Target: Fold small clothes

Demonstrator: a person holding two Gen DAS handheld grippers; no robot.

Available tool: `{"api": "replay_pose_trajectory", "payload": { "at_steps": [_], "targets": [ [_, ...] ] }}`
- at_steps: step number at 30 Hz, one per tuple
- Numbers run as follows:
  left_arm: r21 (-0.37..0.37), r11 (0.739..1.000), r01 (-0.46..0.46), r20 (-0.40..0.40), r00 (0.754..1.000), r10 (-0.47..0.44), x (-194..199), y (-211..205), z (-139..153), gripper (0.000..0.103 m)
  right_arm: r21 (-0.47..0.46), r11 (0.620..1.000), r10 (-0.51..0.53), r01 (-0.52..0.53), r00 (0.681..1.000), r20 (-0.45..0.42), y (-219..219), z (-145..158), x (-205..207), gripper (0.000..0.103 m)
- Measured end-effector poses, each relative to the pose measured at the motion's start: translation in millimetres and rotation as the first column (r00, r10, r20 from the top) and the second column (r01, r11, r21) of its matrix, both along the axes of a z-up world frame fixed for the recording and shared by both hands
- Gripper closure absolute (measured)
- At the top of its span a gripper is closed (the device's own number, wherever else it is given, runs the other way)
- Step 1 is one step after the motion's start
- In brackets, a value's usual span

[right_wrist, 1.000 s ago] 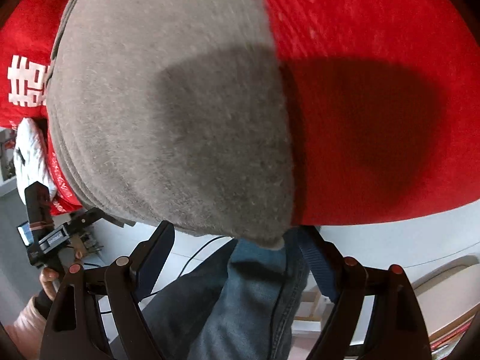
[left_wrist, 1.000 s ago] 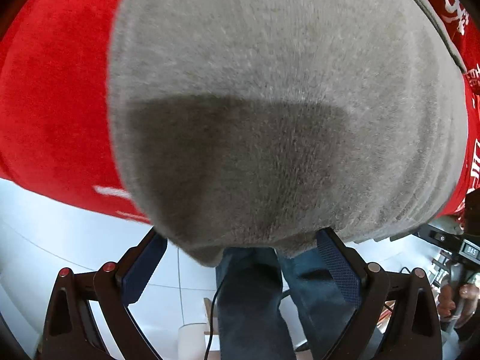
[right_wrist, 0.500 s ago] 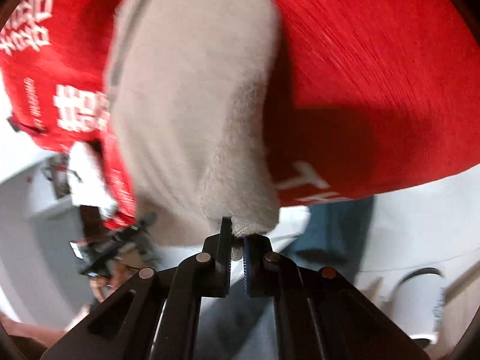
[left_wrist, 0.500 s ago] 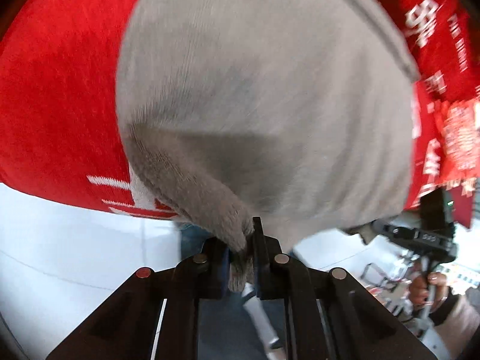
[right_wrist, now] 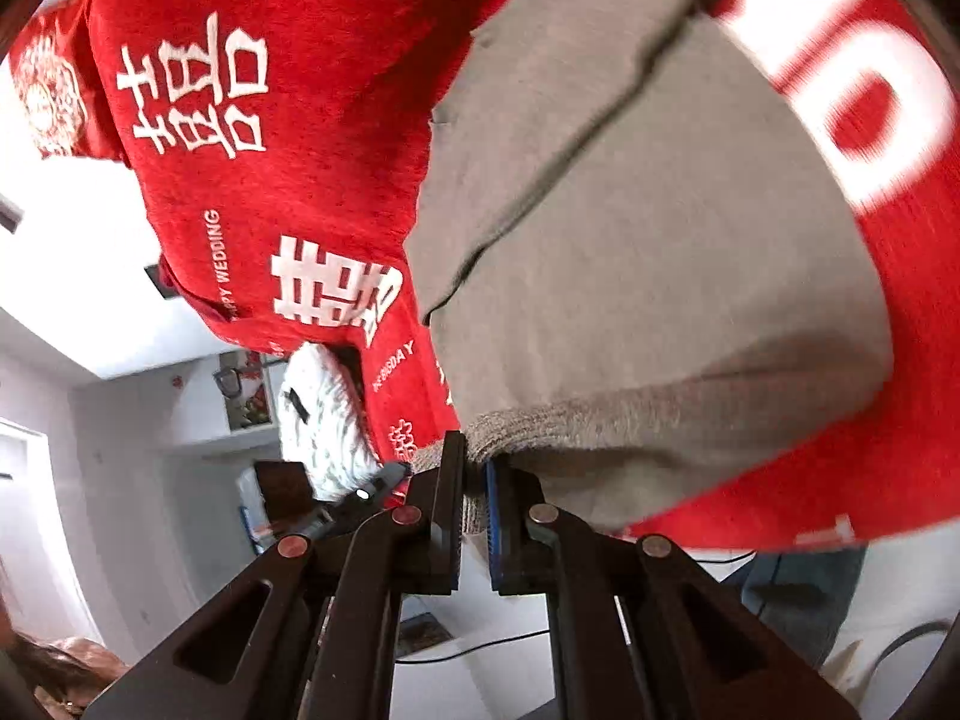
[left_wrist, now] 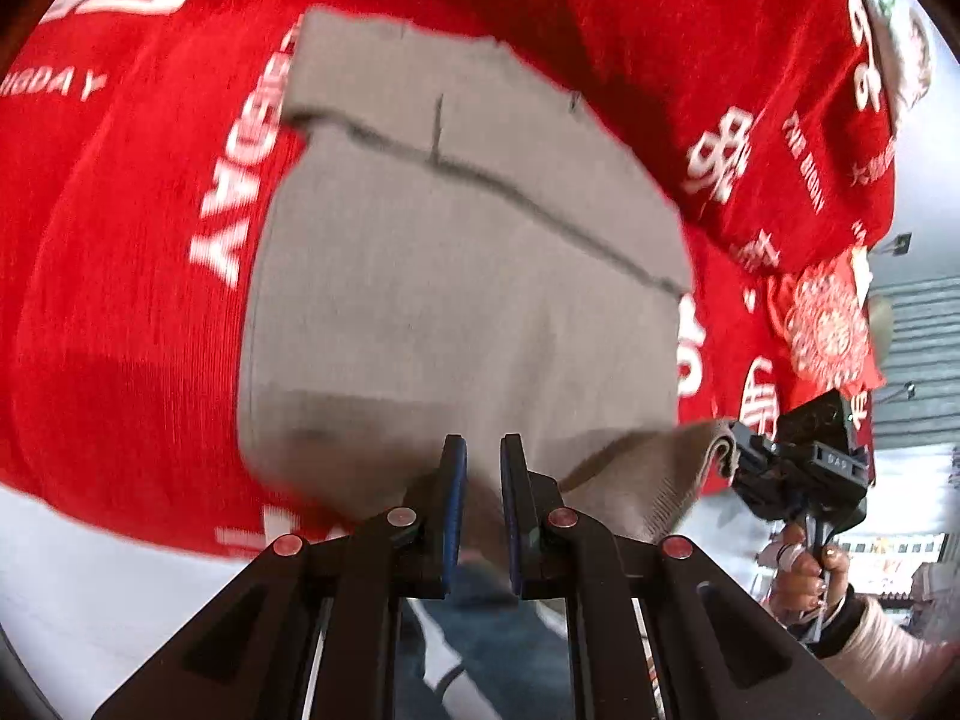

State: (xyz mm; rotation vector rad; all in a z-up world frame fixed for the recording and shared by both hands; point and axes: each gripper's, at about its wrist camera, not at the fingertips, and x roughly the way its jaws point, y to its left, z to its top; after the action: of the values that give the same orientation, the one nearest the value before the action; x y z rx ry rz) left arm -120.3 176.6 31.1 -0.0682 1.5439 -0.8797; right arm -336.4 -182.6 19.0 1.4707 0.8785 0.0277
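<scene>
Nearest to me, my left tongs (left_wrist: 480, 474) are pressed nearly together on the near hem of the grey knitted garment (left_wrist: 456, 276), the cloth caught between the blue pads. My right tongs (right_wrist: 474, 480) pinch the same hem at its other corner, where the ribbed edge bunches up between the pads; in the left view I can see them gripping that corner off to the right, with the person's hand (left_wrist: 810, 564) underneath.

So both pairs of tongs hold one edge, a corner each, and the rest of the garment lies forward and away from them, spread flat on the red cloth with white lettering (left_wrist: 120, 240) that covers the worktop. Its long axis runs away from me, toward a dark seam line and a turned-over far band. Neither hand is nearer; they sit level along the hem.

I judge the next move is to carry this near edge forward over the body toward the far band.

Count: one grey garment, two tongs, one red cloth. A white knitted item (right_wrist: 318, 420) lies beyond the cloth's edge in the right view.
</scene>
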Motion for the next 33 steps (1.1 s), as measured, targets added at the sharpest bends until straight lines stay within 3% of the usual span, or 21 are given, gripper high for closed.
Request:
{"api": "replay_pose_trajectory", "payload": {
  "at_steps": [4,9,13,18,21,22,24,25,26,29,31,32,33],
  "targets": [
    [0.001,1.000,-0.002,0.035,0.999,0.001,27,-18,7,0.089,-0.030,0.999,0.043,-0.045,0.997,-0.058,-14,-5,23,0.096],
    [0.112,0.992,0.054,0.098,0.993,-0.065,35,-39,-8,0.089,-0.013,0.999,0.033,-0.034,0.995,-0.094,-33,-16,37,0.096],
    [0.196,0.976,0.095,0.160,0.979,-0.127,25,-46,-15,0.089,0.022,0.999,-0.043,0.046,0.991,-0.127,-47,-32,29,0.096],
    [0.268,0.943,0.198,0.131,0.962,-0.239,13,-46,-25,0.088,0.037,0.994,-0.096,0.106,0.974,-0.206,-57,-49,11,0.096],
    [0.319,0.899,0.299,0.113,0.930,-0.350,2,-49,-30,0.088,0.050,0.991,-0.107,0.121,0.969,-0.225,-58,-56,7,0.096],
    [0.331,0.884,0.331,0.124,0.913,-0.388,-4,-50,-30,0.082,0.054,0.991,-0.110,0.125,0.967,-0.230,-58,-58,7,0.096],
    [0.349,0.859,0.374,0.163,0.878,-0.449,-15,-50,-26,0.010,0.053,0.991,-0.109,0.125,0.965,-0.240,-59,-62,11,0.096],
    [0.354,0.853,0.382,0.193,0.863,-0.467,-19,-50,-22,0.004,0.053,0.991,-0.105,0.122,0.964,-0.246,-59,-64,11,0.096],
    [0.358,0.842,0.404,0.228,0.837,-0.498,-26,-51,-16,0.004,0.053,0.992,-0.097,0.114,0.962,-0.257,-59,-65,13,0.096],
    [0.397,0.808,0.435,0.255,0.794,-0.552,-37,-55,-14,0.004,0.016,0.998,-0.053,0.060,0.954,-0.294,-57,-60,20,0.092],
    [0.420,0.778,0.468,0.264,0.757,-0.598,-45,-59,-17,0.004,-0.049,0.999,0.000,-0.017,0.944,-0.331,-56,-49,25,0.074],
    [0.425,0.765,0.484,0.258,0.745,-0.615,-49,-61,-21,0.004,-0.088,0.995,0.020,-0.053,0.939,-0.343,-56,-43,27,0.049],
    [0.421,0.761,0.494,0.249,0.744,-0.621,-52,-66,-23,0.004,-0.162,0.980,0.049,-0.113,0.932,-0.358,-55,-31,30,0.035]
  ]
}}
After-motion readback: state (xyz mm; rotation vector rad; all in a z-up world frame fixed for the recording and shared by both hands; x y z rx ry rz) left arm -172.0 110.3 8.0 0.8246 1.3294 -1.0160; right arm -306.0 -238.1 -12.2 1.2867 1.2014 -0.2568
